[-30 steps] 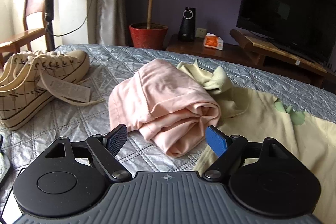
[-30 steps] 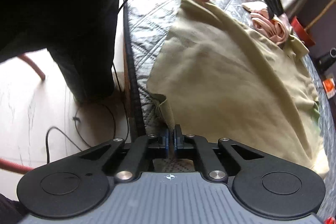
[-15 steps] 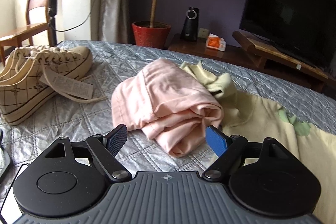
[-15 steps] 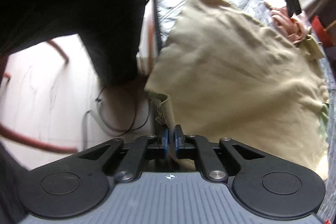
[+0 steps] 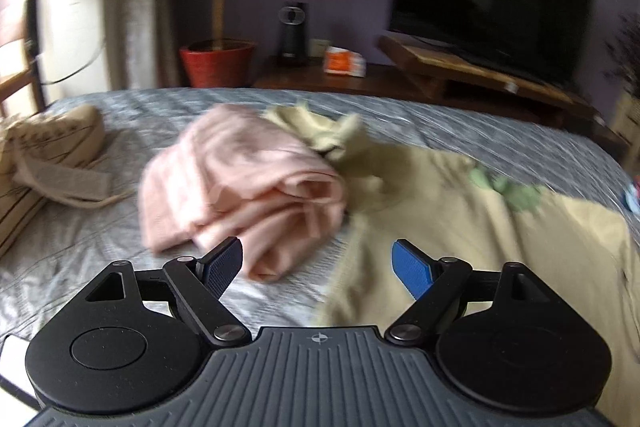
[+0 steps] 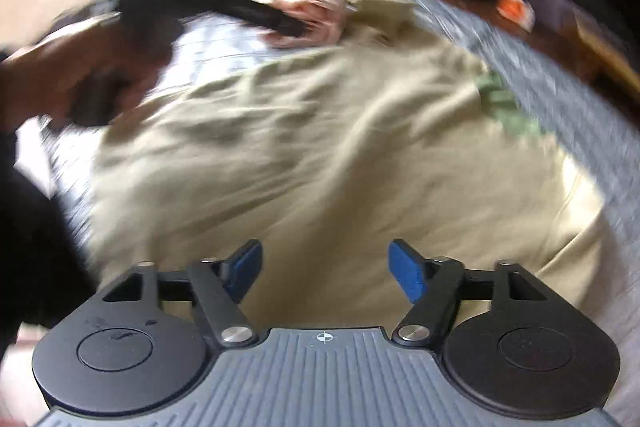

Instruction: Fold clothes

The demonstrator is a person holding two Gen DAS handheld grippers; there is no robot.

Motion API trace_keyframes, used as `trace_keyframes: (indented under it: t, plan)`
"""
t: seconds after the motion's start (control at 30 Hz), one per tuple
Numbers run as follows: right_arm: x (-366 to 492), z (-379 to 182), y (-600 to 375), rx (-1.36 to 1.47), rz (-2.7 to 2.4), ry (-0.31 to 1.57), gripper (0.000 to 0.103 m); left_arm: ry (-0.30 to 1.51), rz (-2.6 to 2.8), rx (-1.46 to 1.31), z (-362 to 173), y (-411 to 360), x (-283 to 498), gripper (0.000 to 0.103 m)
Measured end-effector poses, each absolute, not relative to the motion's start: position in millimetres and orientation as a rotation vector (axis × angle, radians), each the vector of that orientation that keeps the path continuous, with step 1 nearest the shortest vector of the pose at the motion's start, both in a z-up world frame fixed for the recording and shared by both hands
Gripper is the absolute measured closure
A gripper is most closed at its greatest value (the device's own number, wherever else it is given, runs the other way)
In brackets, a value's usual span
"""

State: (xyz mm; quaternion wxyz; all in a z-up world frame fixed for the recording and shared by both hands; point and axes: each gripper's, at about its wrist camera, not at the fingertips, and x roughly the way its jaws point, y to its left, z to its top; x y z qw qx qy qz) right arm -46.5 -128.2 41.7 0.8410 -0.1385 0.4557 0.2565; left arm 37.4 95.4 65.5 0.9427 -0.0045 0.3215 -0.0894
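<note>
Left wrist view: we see the left gripper [image 5: 318, 263] spread wide, holding nothing; one pink garment [image 5: 244, 183] lies bunched just ahead, one yellow garment [image 5: 480, 223] ahead-right. Right wrist view: the right gripper [image 6: 324, 267], likewise wide and empty, hovers over that yellow garment's near part; blur probably hides its edges.

A: Obstacles around the pink garment [image 5: 240, 183]?
B: Shoe [image 5: 48, 163] well left of it, yellow shirt [image 5: 480, 227] touching its right. Bare quilt [image 5: 80, 247] between shoe and garment.
</note>
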Motion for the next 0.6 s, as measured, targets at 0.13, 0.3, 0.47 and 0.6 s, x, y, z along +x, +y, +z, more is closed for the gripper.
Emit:
trace_keyframes:
  t: [0.13, 0.3, 0.47, 0.6]
  plan:
    - [-42.8, 16.6, -132.1, -0.291, 0.493, 1.006, 0.035, 0.654, -0.230, 0.147, 57.3, 70.3, 32.5, 0.017]
    - [-67.3, 38.1, -163.6, -0.416, 0.413, 0.979, 0.031, 0.671, -0.198, 0.341, 41.7, 52.1, 29.7, 0.017]
    - [-94.5, 62.7, -219.8, -0.356, 0.258, 0.929, 0.029, 0.685, -0.144, 0.361, 38.0, 57.2, 32.3, 0.017]
    - [-128.5, 70.0, -223.5, -0.454, 0.385, 0.924, 0.029, 0.686, -0.109, 0.333, 41.3, 63.3, 35.5, 0.017]
